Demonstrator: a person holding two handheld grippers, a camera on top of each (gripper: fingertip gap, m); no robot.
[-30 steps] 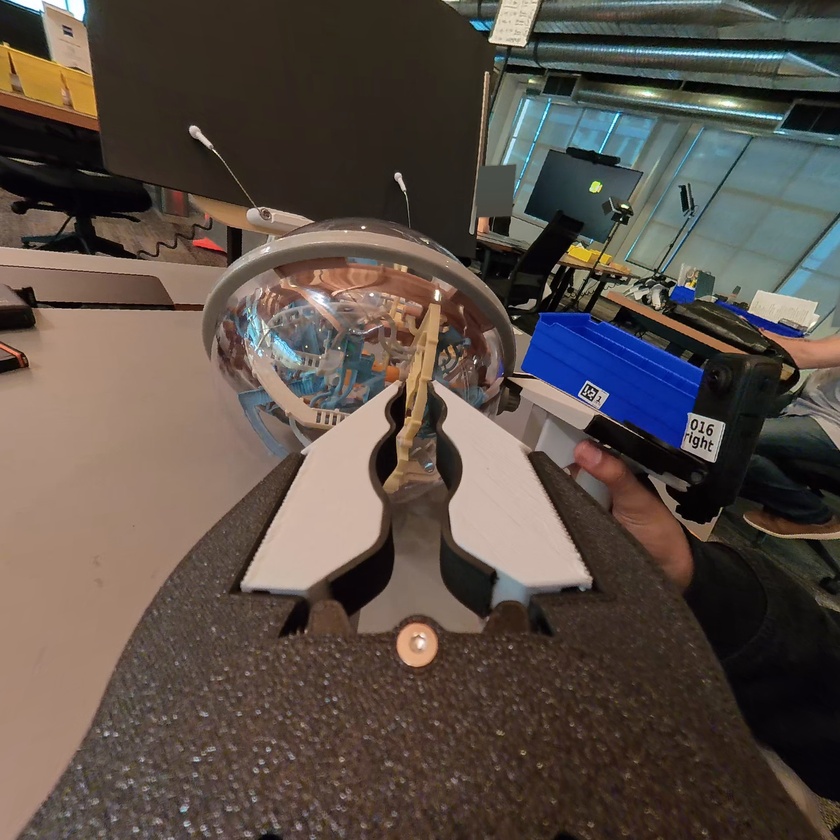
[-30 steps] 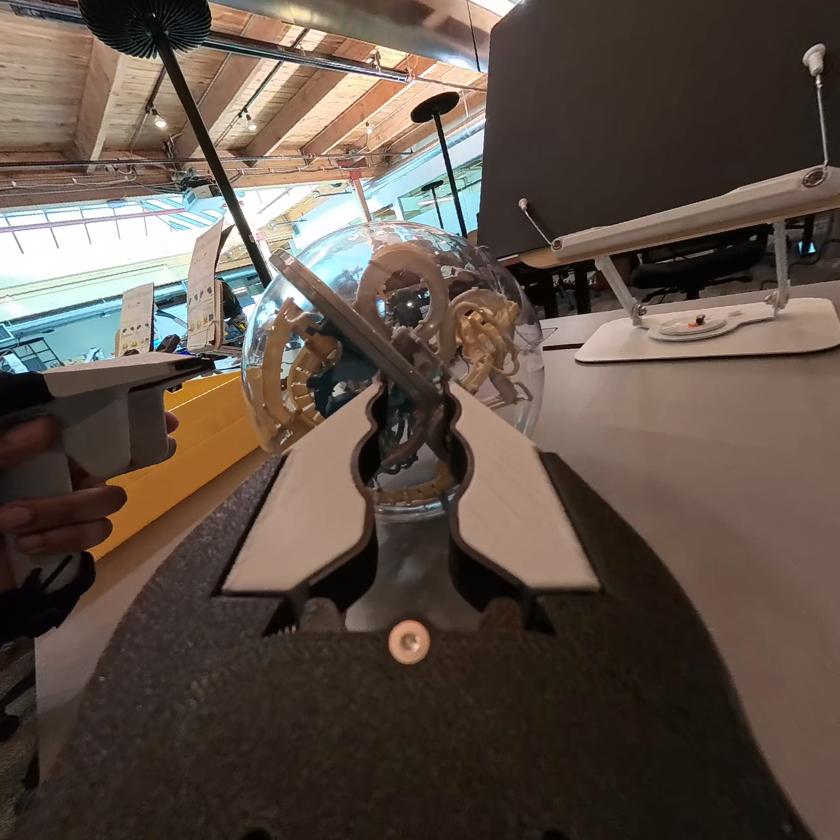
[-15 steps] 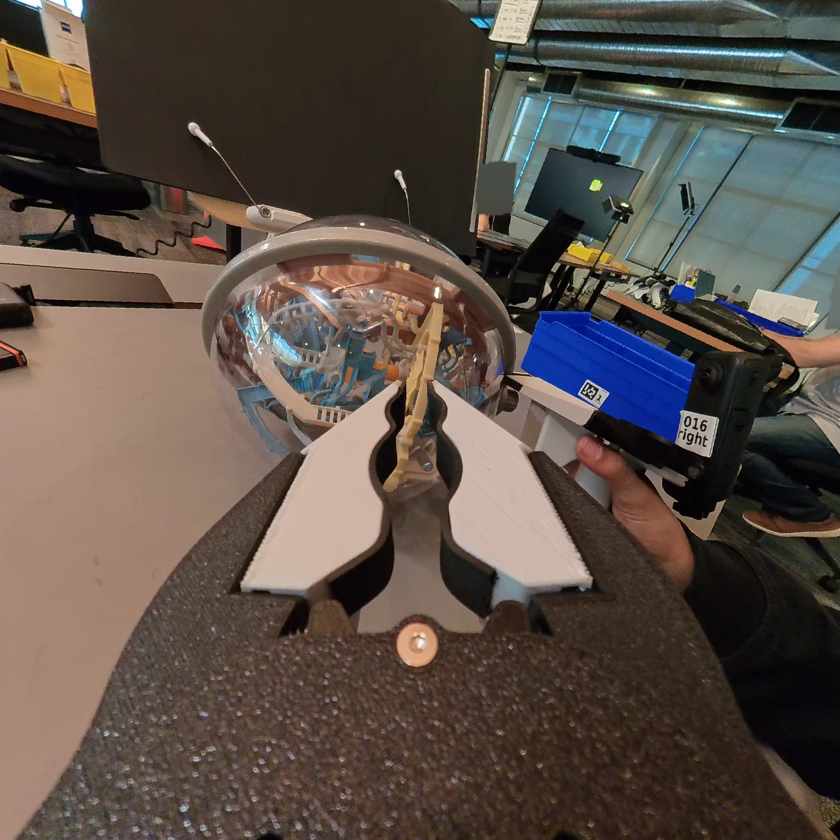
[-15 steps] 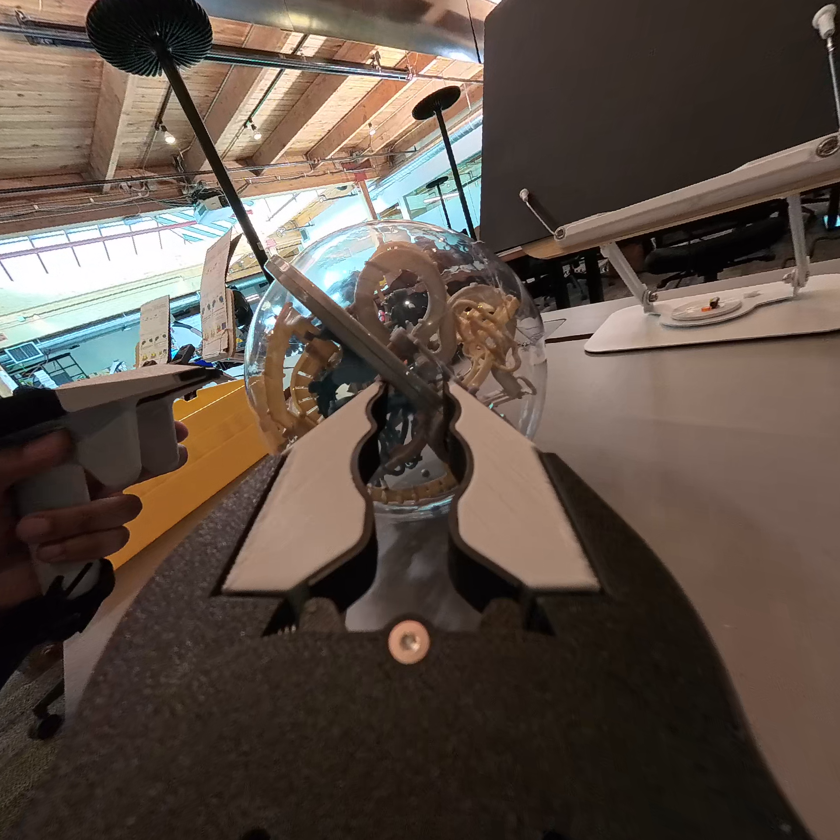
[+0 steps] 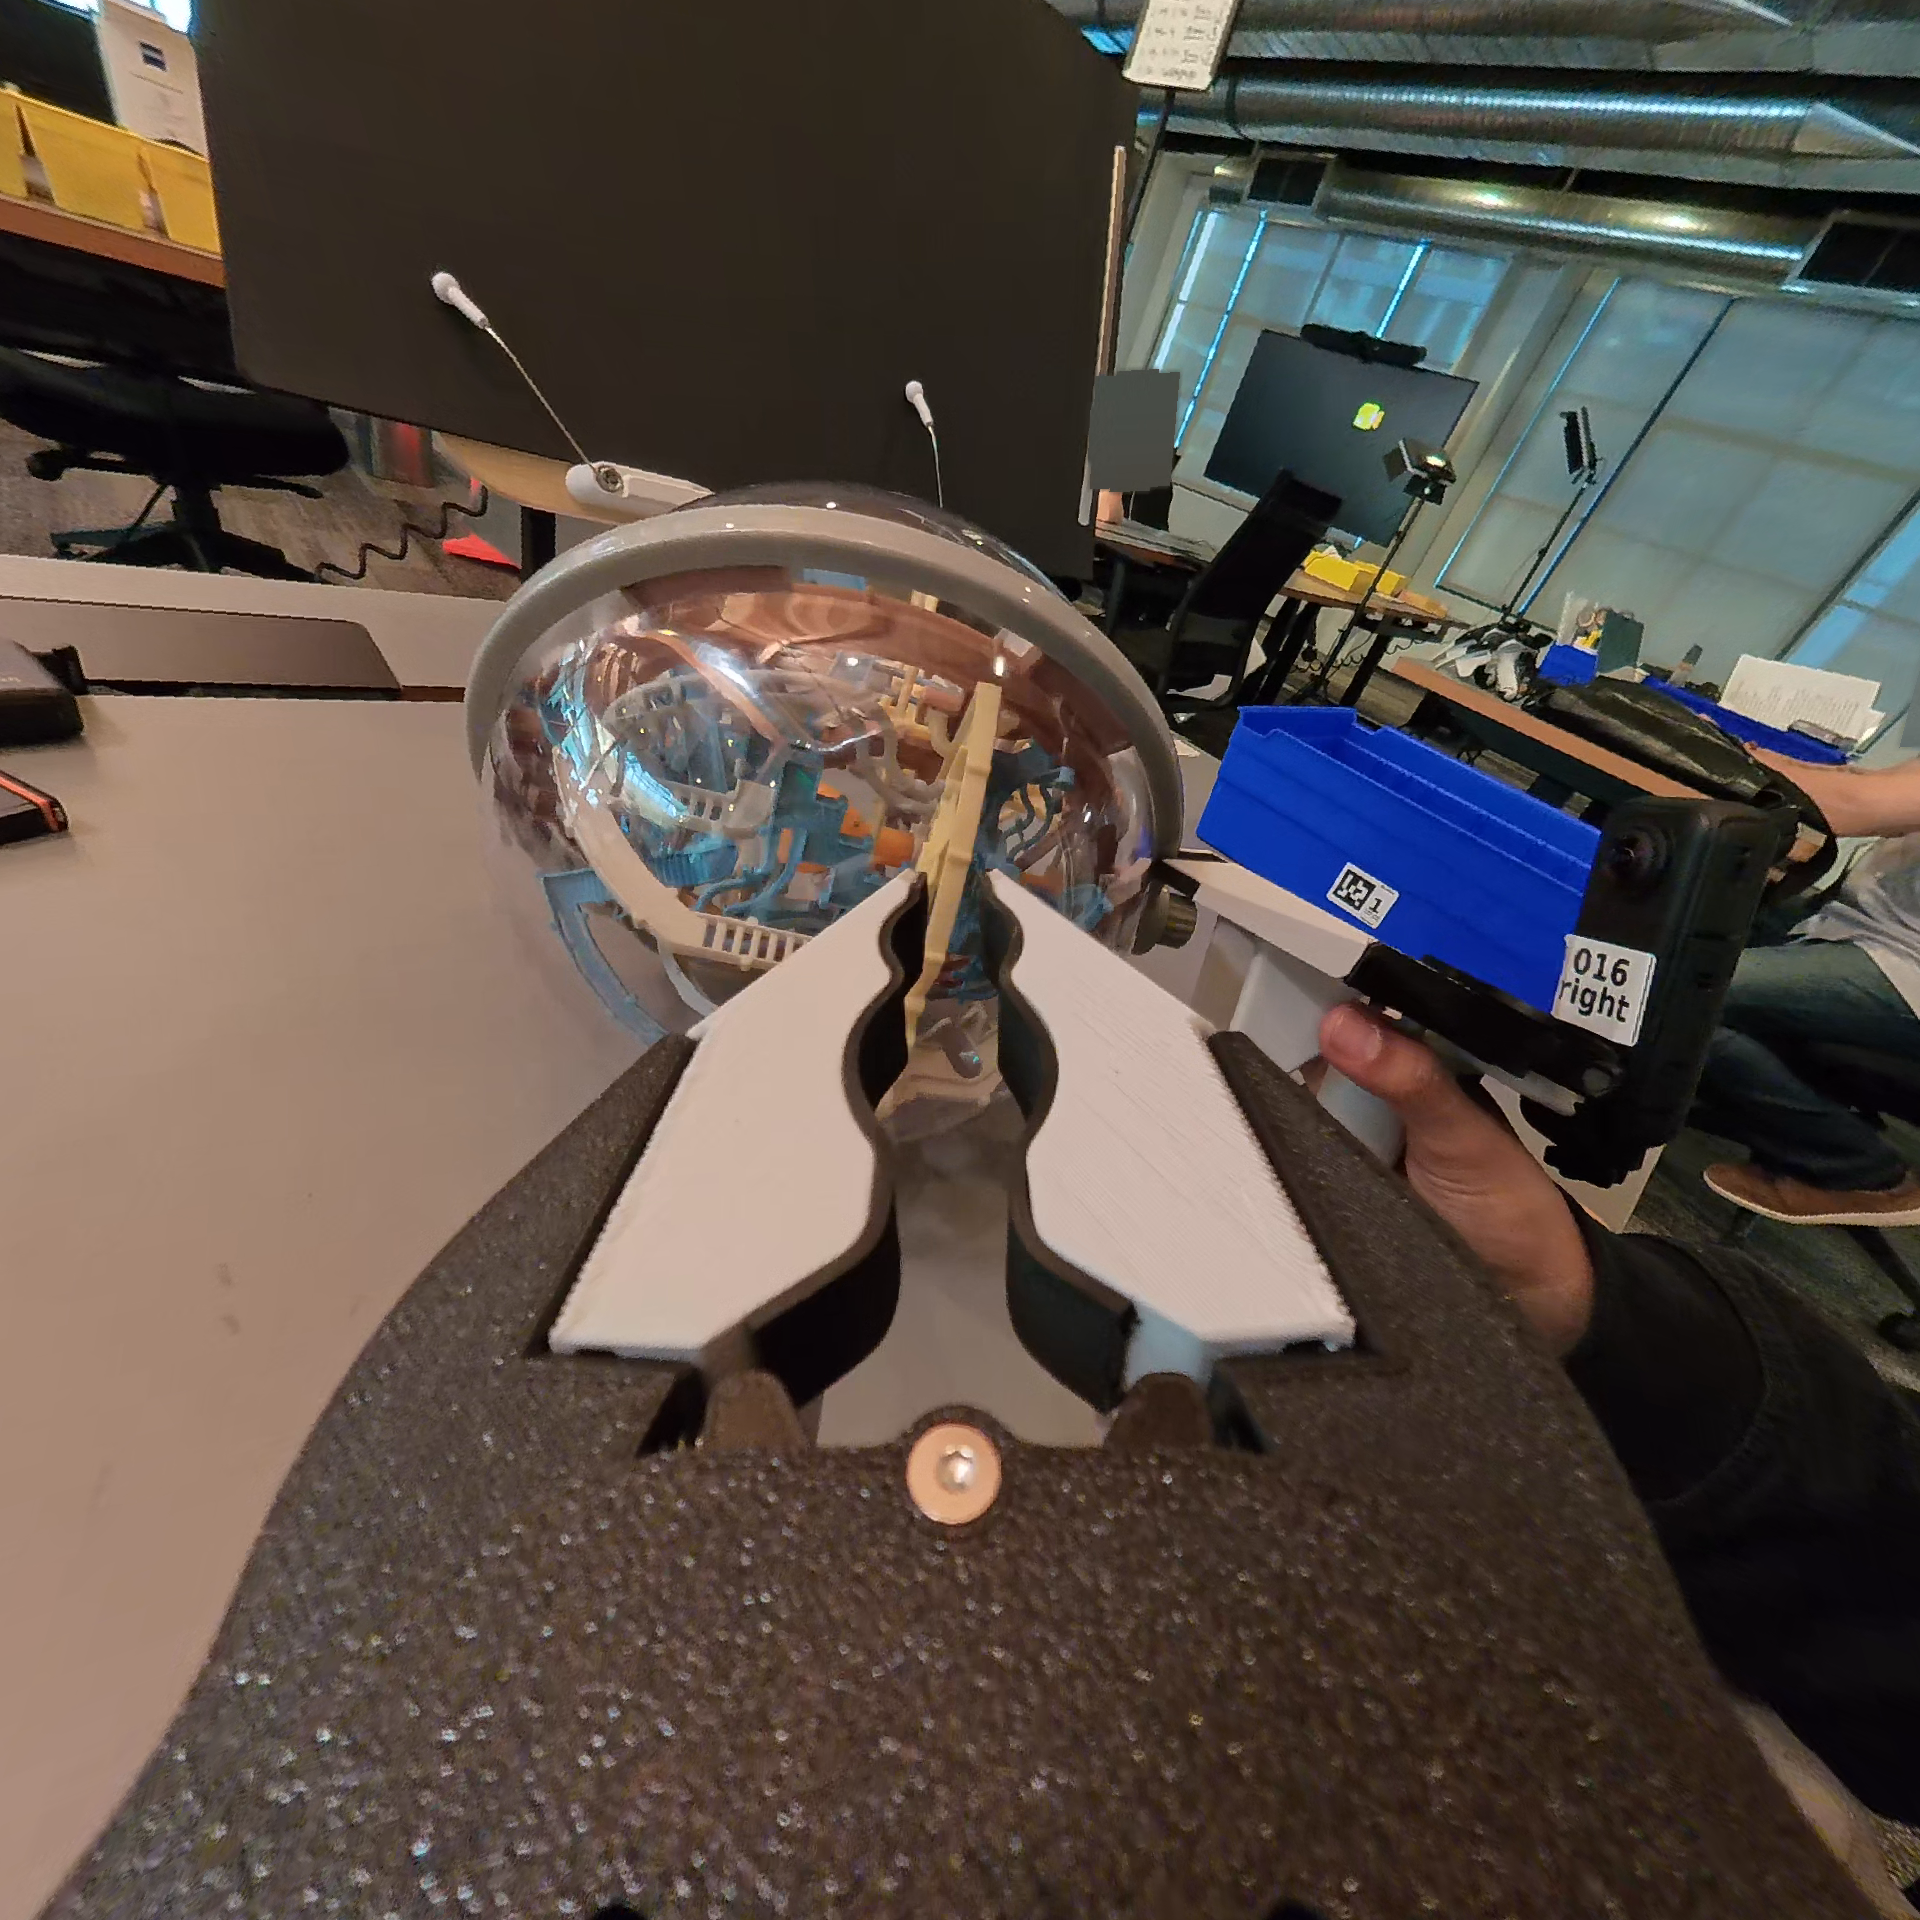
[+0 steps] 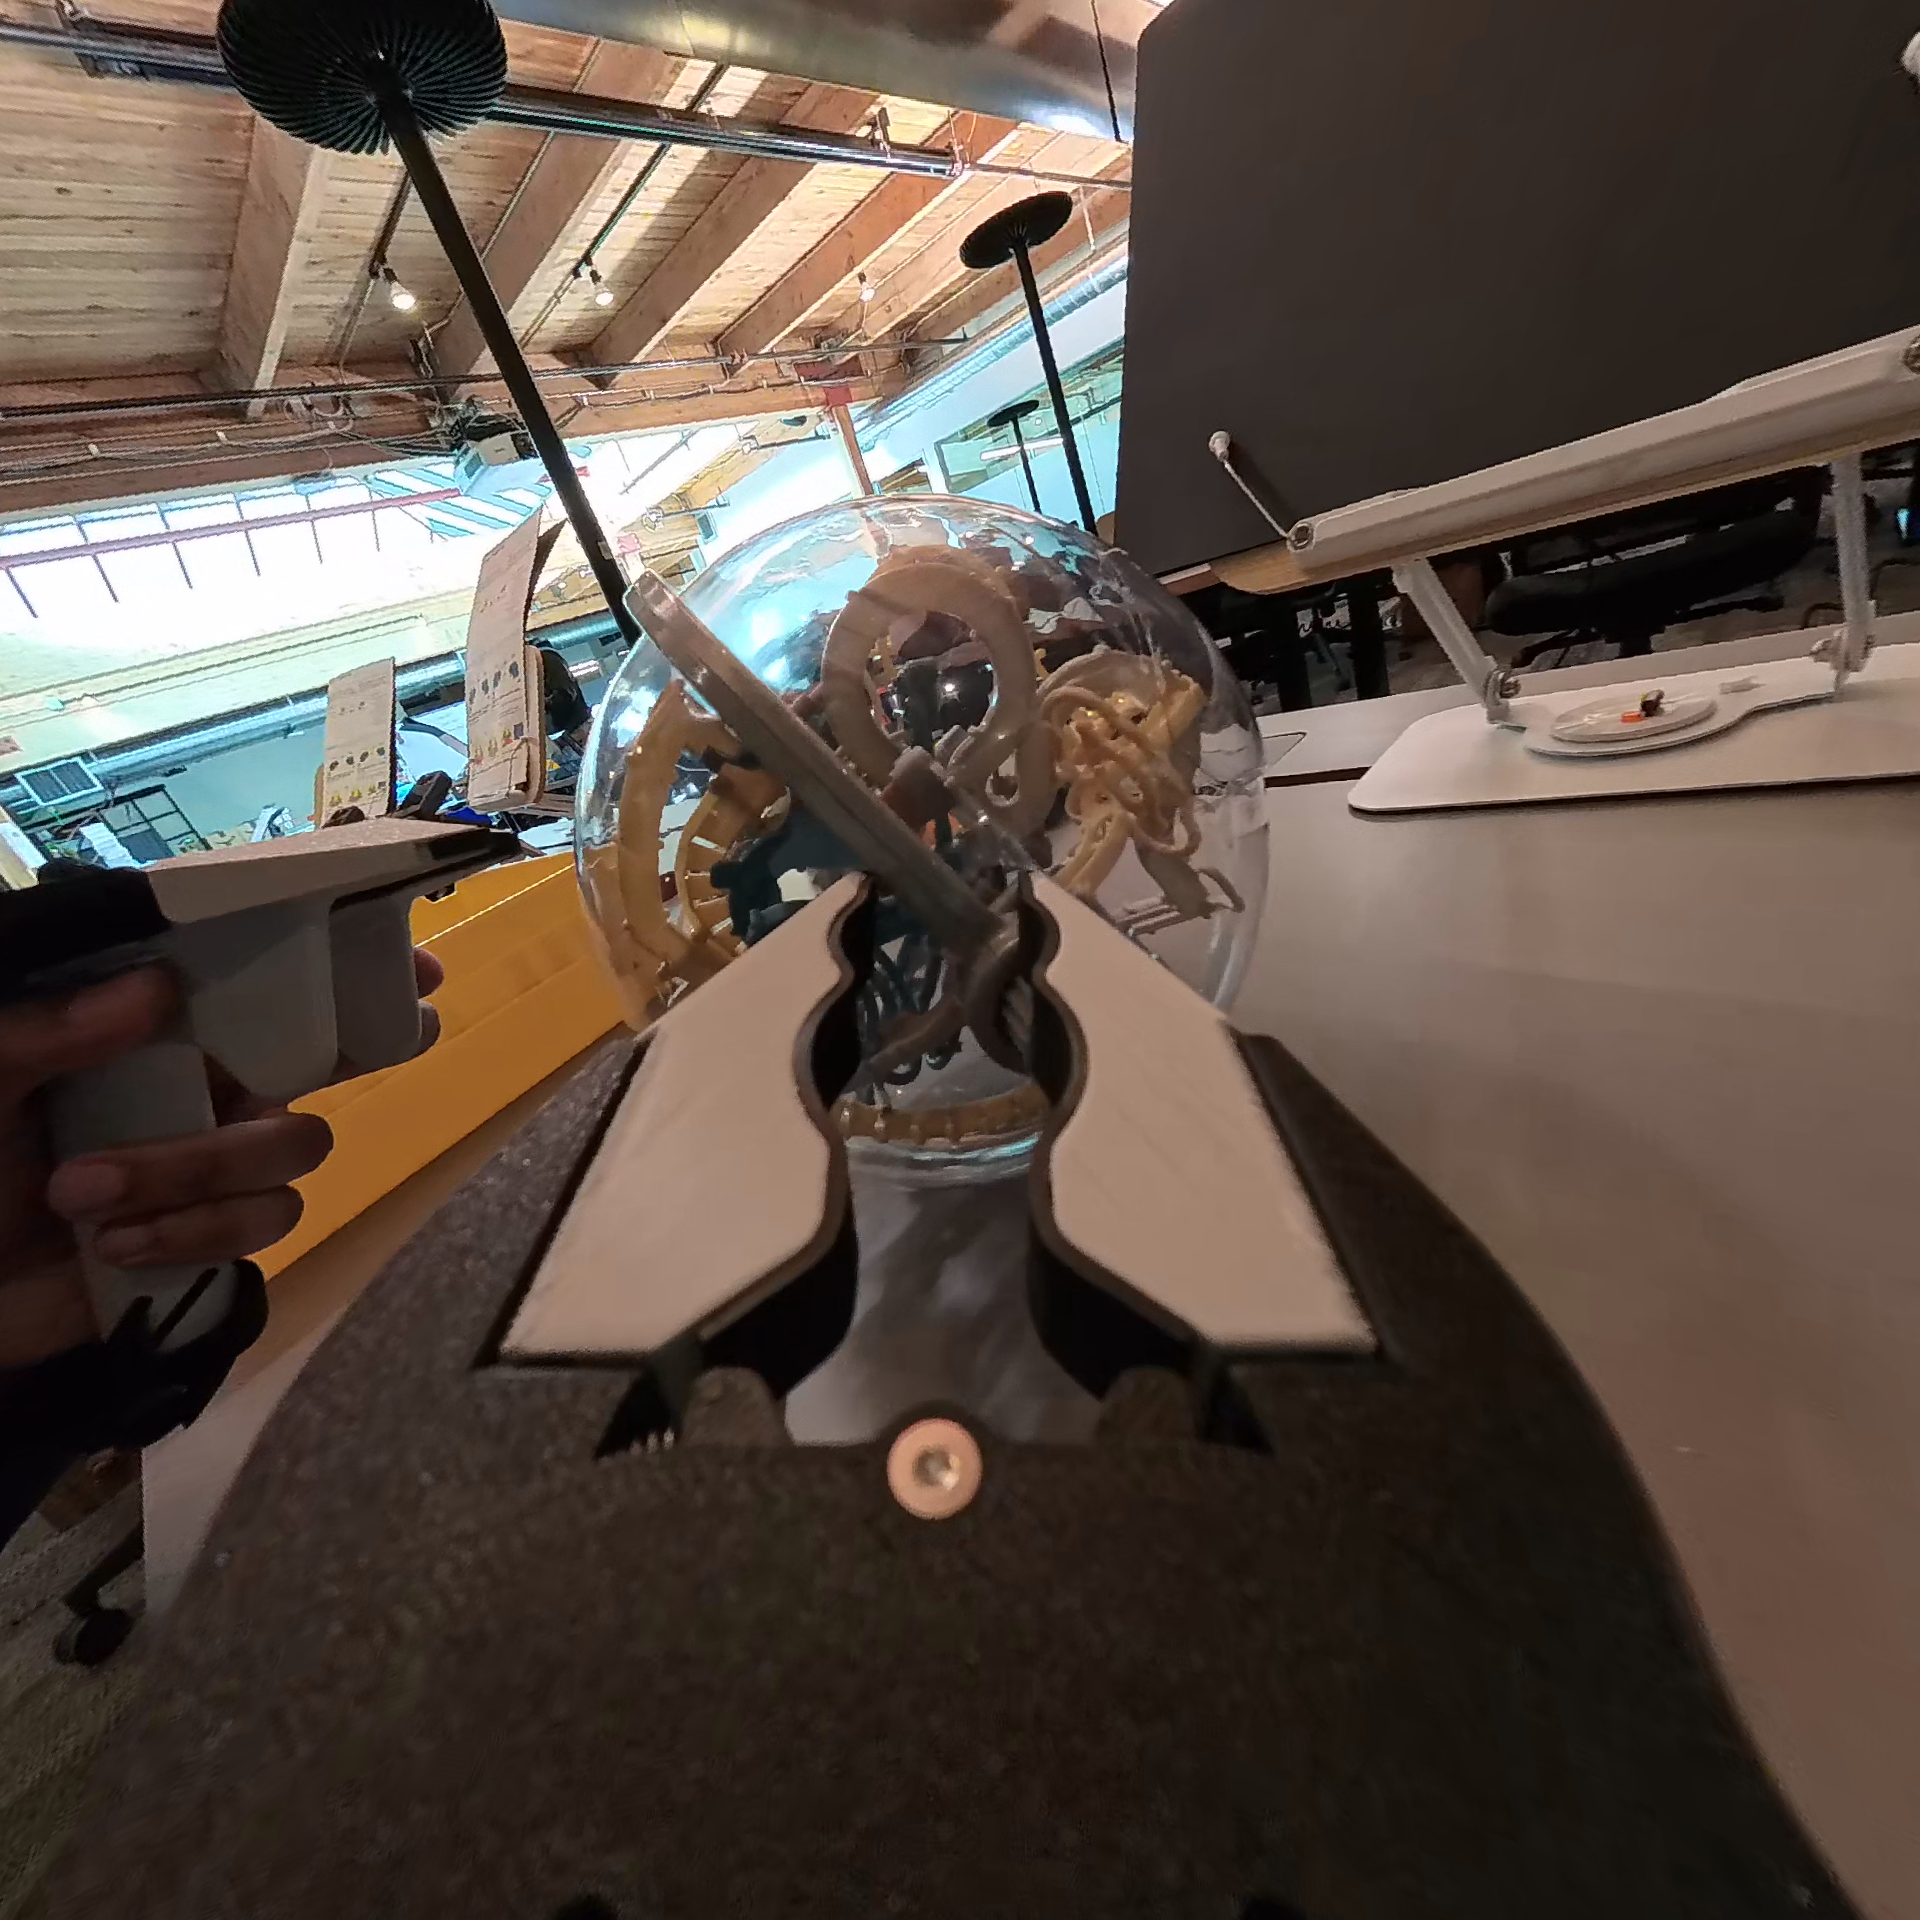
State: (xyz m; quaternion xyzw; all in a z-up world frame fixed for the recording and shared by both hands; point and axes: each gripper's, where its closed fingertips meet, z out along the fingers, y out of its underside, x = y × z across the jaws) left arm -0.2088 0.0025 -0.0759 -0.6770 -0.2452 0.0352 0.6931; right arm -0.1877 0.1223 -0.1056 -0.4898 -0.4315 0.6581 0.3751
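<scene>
Counter (image 5: 260, 1039), pale grey and broad, carries everything here. Behind it stands a dark divider panel (image 5: 665, 229), and on the counter's far side a white stand (image 6: 1621, 748) with a slanted arm.

Sitting on the counter is the clear maze sphere (image 5: 810, 769), packed with blue, cream and orange tracks. As a ball it has no long axis, but its grey ring (image 5: 821, 551) gives a heading: in the left wrist view the band arches over the top, and in the right wrist view it runs edge-on as a diagonal, high left to low right, so the ring plane is tilted, not level.

Beyond the sphere in the left wrist view lies a blue bin (image 5: 1392, 831); in the right wrist view, a yellow bin (image 6: 488, 997).

The left gripper (image 5: 951, 894) has its white jaws parted, tips right at the sphere's near face; actual contact I cannot tell. The right gripper (image 6: 940, 894) comes from the opposite side, jaws likewise parted, either side of the ring's lower edge. Neither clamps anything. A hand (image 5: 1455, 1153) holds the right gripper's handle.
</scene>
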